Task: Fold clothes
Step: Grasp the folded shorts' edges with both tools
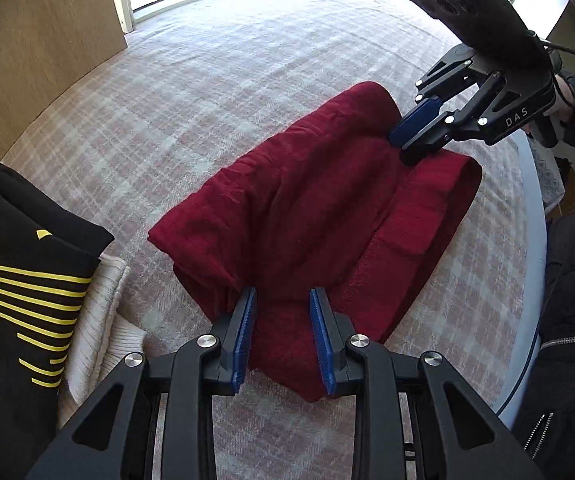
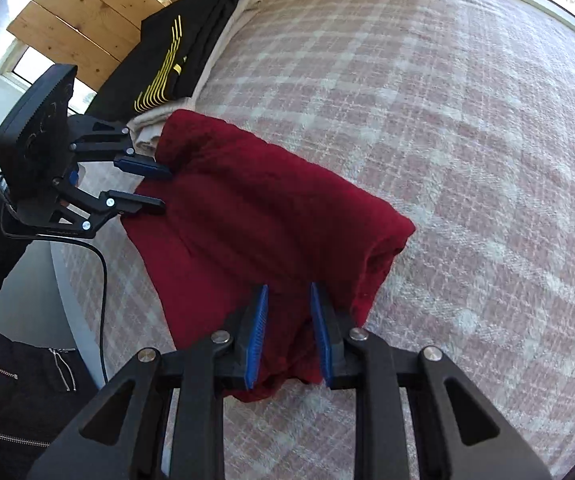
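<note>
- Releasing is the step in hand, as I judge it: the left gripper (image 1: 281, 334) stands with its jaws narrowly apart over the near edge of the red knit garment (image 1: 307, 208), cloth lying between the blue pads (image 1: 243, 340) but not visibly pinched.
- The right gripper (image 2: 287, 334) matches it at the other end of the garment (image 2: 255, 216), jaws parted a little, red fabric bunched between and under them, with no firm pinch that I can see.
- To do this well, lift both tongs straight away from the cloth so no loop of knit snags on the ribbed pads; the fuzzy weave looks prone to catching.
- Keep the two ends moving away together, otherwise the top layer may drag and skew the fold.
- The garment lies folded into a thick, slightly lumpy bundle on the checked pink-and-white cover (image 1: 247, 80), near the edge closest to the person, whose dark jacket sleeve (image 1: 567, 280) shows at the side.
- One lower layer sticks out beyond the top one on the right gripper's side, so a light press or tuck there would likely tidy it.
- A folded black shirt with yellow stripes (image 1: 19, 280) sits on a cream knit (image 1: 99, 320) just beside the red bundle; it probably marks where the finished piece should go, so leave room to re-grip for carrying.
</note>
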`<action>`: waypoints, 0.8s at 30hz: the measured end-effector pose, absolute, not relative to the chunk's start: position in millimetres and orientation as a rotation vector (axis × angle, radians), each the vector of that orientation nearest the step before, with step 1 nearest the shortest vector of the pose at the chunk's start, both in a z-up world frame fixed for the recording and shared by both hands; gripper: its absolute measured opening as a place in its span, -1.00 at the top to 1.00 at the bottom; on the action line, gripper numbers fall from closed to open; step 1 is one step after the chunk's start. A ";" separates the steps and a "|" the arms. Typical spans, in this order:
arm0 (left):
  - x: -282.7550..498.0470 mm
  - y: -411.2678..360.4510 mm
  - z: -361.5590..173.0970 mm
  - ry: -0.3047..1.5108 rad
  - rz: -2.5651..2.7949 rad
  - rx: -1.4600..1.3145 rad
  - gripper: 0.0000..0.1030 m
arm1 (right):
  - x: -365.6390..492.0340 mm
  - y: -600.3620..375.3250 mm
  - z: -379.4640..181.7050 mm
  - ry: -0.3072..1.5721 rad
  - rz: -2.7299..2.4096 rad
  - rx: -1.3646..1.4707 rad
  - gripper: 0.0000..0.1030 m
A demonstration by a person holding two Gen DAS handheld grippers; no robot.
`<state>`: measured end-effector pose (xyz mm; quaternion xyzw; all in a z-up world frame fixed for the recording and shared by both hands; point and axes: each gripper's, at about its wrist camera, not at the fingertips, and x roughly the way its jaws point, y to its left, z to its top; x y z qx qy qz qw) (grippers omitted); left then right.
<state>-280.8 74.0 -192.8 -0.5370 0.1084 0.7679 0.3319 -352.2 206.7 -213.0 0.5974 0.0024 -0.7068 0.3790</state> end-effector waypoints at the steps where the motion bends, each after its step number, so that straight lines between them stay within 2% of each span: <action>1: -283.4 67.6 -190.3 0.231 2.003 -1.429 0.49 | -354.3 210.3 -216.4 -0.011 -1.802 1.547 0.56; 7: -300.9 64.3 -151.2 0.205 2.098 -1.292 0.46 | -371.2 204.3 -180.2 -0.102 -1.866 1.389 0.56; 10: -319.2 75.8 -159.6 0.159 2.066 -1.283 0.46 | -384.0 186.8 -194.4 -0.076 -1.819 1.423 0.56; 13: -328.8 83.7 -190.3 0.260 2.050 -1.367 0.46 | -394.4 178.4 -216.1 -0.015 -1.815 1.484 0.56; 14: -328.4 81.3 -197.6 0.287 2.053 -1.365 0.49 | -397.7 179.5 -222.9 -0.008 -1.808 1.502 0.58; 17: -333.0 62.1 -199.6 0.197 2.083 -1.393 0.43 | -402.5 186.5 -226.5 -0.008 -1.810 1.509 0.81; 19: -331.2 54.6 -191.9 0.214 2.122 -1.392 0.38 | -399.2 184.3 -220.3 0.044 -1.835 1.504 0.79; 21: -328.0 50.6 -182.6 0.261 2.159 -1.383 0.37 | -388.2 180.7 -205.1 0.168 -1.902 1.446 0.72; 22: -326.0 51.2 -178.9 0.305 2.173 -1.382 0.39 | -382.3 178.1 -197.5 0.263 -1.954 1.410 0.62; 24: -327.4 53.1 -176.2 0.350 2.171 -1.372 0.39 | -374.2 173.2 -187.7 0.426 -2.030 1.356 0.02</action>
